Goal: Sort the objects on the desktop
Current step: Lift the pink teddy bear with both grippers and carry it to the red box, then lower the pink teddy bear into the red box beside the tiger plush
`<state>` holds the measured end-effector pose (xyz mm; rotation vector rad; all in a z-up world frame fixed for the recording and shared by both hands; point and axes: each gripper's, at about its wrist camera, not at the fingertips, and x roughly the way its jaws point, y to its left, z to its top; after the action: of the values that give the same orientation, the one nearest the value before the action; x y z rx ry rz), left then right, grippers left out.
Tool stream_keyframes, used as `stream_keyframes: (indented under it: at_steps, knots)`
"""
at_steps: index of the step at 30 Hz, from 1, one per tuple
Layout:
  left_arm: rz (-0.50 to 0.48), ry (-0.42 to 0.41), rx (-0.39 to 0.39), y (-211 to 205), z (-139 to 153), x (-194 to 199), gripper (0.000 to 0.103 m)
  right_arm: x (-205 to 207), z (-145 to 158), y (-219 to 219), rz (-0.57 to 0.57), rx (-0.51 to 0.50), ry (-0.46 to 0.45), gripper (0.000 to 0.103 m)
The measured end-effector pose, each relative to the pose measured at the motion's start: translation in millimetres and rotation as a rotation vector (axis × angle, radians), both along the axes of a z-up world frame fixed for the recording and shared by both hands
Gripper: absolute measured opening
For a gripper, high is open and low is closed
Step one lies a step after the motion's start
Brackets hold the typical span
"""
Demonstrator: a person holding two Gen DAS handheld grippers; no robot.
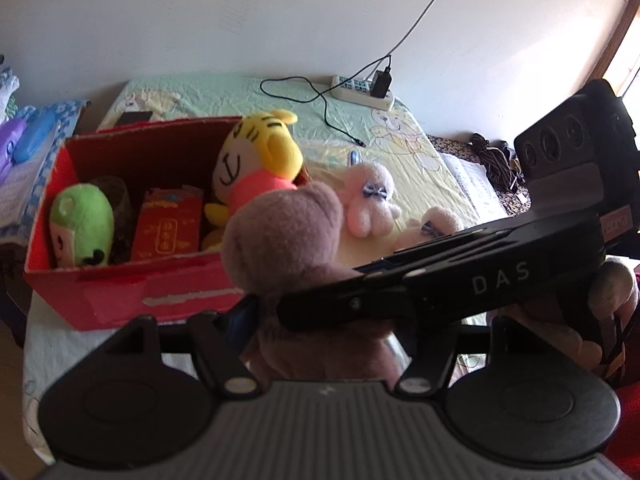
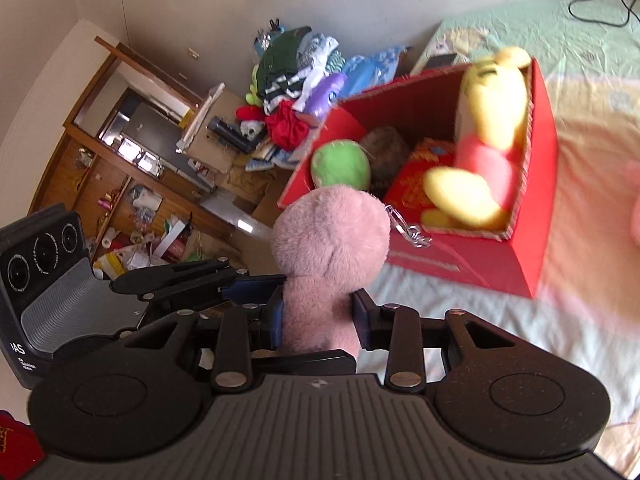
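Pale green and yellow cartoon-print sheet (image 1: 384,148) covers the bed, with a white wall behind. From the left wrist view, a red cardboard box (image 1: 132,292) sits on the bed holding a green plush (image 1: 80,224), a red packet (image 1: 168,224) and a yellow tiger plush (image 1: 256,160) leaning on its right wall. 2 small pink plush toys (image 1: 370,200) lie just beside the box, and a power strip (image 1: 362,92) rests near the wall. The left tongs (image 1: 320,320) are largely hidden behind the right tool crossing in front, so I cannot tell whether they are clenched. A mauve plush (image 1: 284,236) stands up between them.

From the right wrist view, the right tongs (image 2: 318,316) are clenched on the mauve plush (image 2: 328,240), a metal clasp (image 2: 408,228) dangling from its head, just in front of the red box (image 2: 480,264). Clothes (image 2: 296,60) are piled beyond.
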<state>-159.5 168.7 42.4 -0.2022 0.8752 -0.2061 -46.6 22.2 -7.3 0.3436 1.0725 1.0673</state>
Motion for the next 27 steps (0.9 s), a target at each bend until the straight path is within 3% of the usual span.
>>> stream_keyframes:
  at_steps: [17, 22, 27]
  knots:
    - [-0.218, -0.242, -0.019, 96.2, 61.7, 62.4, 0.069, 45.3, 61.2, 64.2, -0.24, 0.01, -0.249, 0.037]
    - [-0.255, -0.233, -0.057, 112.6, 50.8, 93.7, 0.068, 69.6, 52.2, 75.9, -0.296, -0.042, -0.254, 0.036]
    - [-0.259, -0.16, -0.127, 128.3, 13.5, 125.6, 0.068, 87.6, 24.0, 91.7, -0.335, -0.128, -0.235, 0.035]
